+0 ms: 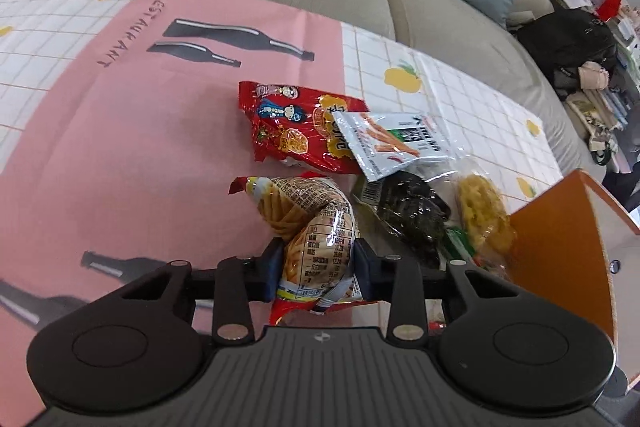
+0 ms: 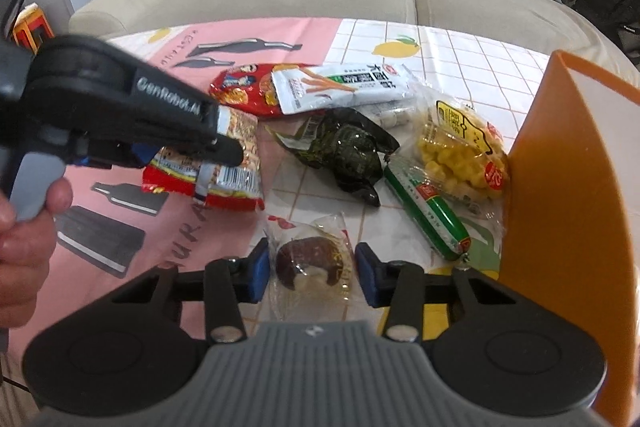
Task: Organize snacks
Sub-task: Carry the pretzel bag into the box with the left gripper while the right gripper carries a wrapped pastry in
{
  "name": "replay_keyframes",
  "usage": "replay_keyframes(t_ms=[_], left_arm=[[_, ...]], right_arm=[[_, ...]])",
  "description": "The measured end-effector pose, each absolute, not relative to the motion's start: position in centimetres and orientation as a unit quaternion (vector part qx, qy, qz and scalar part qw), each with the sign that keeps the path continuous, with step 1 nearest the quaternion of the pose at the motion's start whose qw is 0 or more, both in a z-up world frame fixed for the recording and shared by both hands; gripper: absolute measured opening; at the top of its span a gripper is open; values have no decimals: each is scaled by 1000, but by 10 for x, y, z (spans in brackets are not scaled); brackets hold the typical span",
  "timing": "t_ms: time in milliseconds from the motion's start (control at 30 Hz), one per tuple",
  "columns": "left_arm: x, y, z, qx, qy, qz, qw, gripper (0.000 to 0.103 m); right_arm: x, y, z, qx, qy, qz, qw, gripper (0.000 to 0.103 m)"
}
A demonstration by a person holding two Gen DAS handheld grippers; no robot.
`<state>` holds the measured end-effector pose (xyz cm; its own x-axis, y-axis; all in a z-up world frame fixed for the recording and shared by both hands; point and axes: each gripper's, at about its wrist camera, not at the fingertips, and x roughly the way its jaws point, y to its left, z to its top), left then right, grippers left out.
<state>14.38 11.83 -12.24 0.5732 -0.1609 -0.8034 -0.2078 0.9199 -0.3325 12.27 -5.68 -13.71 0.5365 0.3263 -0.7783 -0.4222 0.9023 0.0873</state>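
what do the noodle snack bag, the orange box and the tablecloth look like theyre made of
Noodle snack bag: thin glossy plastic film, judging by its glare and crinkles, partly clear. Orange box: stiff, matte, flat-walled; plastic or coated board, hard to tell. Tablecloth: printed sheet with fold creases, faint sheen; probably cloth or vinyl.

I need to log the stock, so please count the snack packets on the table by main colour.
Red: 2, the cartoon bag and the noodle-stick bag
White: 1, the flat pouch
Dark green: 1, the crumpled pack
Green: 1, the sausage
Yellow: 1, the puffs bag
Clear: 1, the chocolate cake
Total: 7
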Motion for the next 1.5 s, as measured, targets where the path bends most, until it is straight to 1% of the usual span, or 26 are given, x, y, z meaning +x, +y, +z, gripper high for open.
replay_keyframes(t_ms=[467, 733, 967, 1100, 1267, 1500], left_arm=[[86, 103, -52, -203, 426, -7, 882, 41], [82, 64, -14, -184, 411, -66, 890, 41], [96, 6, 9, -136, 405, -151, 891, 41], [113, -29, 15, -108, 407, -193, 886, 41], [133, -69, 11, -73, 420, -235, 873, 41], [165, -112, -15, -15, 456, -258, 852, 41]], right_arm=[[79, -87, -58, -6, 378, 242, 894, 41], [71, -133, -16, 13, 372, 230, 899, 41], [82, -192, 12, 8, 374, 190, 908, 41], [92, -224, 13, -10, 381, 154, 912, 41], [107, -263, 0, -11, 405, 116, 907, 41], [136, -290, -30, -28, 447, 90, 889, 41]])
